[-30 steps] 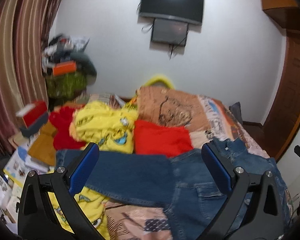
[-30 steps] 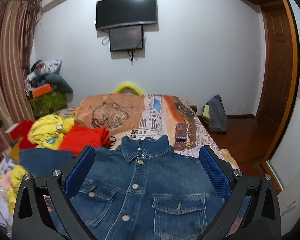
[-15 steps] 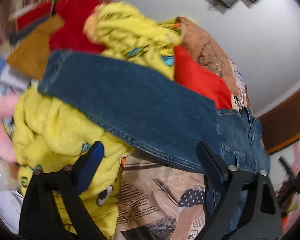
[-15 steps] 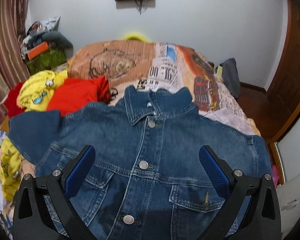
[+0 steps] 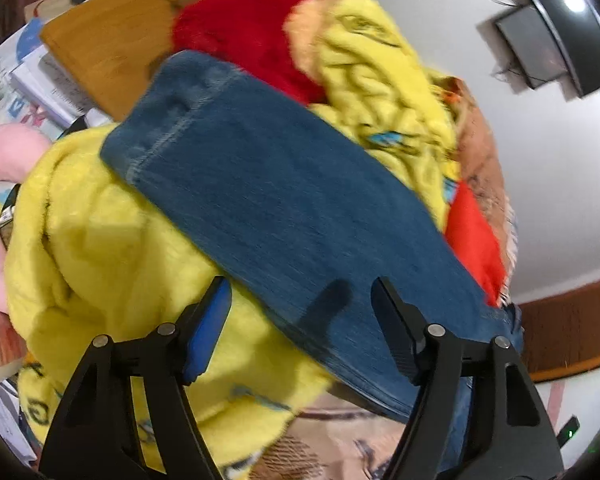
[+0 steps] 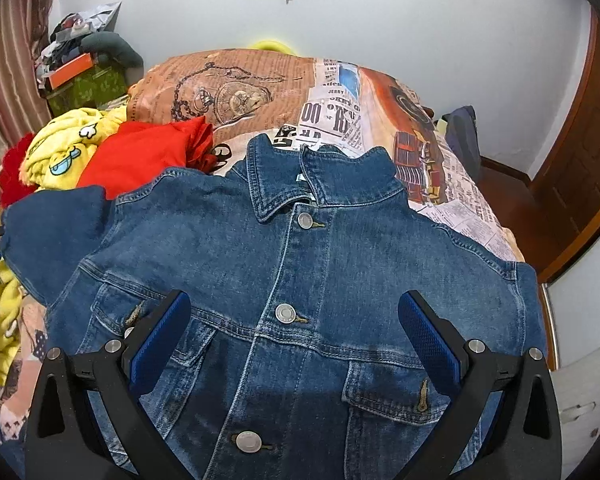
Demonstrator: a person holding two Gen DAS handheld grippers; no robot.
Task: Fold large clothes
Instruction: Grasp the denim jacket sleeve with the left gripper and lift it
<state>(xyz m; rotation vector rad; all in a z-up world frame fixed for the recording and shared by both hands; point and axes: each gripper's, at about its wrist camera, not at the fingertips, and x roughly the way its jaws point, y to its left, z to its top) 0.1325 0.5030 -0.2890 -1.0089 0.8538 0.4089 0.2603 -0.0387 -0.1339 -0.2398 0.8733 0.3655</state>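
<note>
On the bed [image 6: 452, 184] the denim jacket [image 6: 300, 280] lies flat, front up and buttoned, ready for folding, while the left claw [image 5: 300, 328] hangs open over its sleeve [image 5: 268, 200] and the right claw [image 6: 294, 336] hangs open over its chest.

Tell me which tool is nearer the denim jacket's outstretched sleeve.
Left. The left tool hangs open right over the sleeve, its fingers straddling the near edge. The right tool, also open, sits over the jacket's chest, with the sleeve off to its left.
</note>
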